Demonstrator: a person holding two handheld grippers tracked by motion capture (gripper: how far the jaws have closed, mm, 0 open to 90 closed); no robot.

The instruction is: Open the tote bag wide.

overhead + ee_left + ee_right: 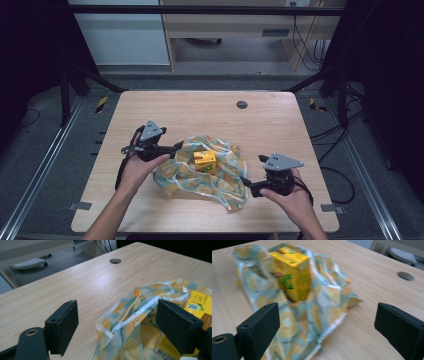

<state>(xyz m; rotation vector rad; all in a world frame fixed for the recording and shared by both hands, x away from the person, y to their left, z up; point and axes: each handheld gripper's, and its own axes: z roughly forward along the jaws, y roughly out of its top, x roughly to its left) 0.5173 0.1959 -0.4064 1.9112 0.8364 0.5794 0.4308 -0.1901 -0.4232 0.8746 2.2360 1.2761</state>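
Cloth (212,177) printed with lemons on pale blue lies crumpled on the wooden table (200,112), toward the person's edge and well short of the round cable hole (242,104) at the far side. A yellow drink carton (205,161) stands upright on the cloth, near its middle, with folds of fabric rising around its base; in the right gripper view the carton (292,272) sits in a hollow of the fabric.

The left gripper (176,146) is held at the cloth's left edge, its jaws spread wide. In the left gripper view a white-trimmed hem of the cloth (130,315) lies between the two black jaws, close to one of them, with neither clearly pressing it.

The right gripper (246,181) sits at the cloth's right edge, near the corner closest to the person. Its jaws also stand wide apart, and in the right gripper view the cloth (317,315) spreads across the table ahead of them, ungripped.
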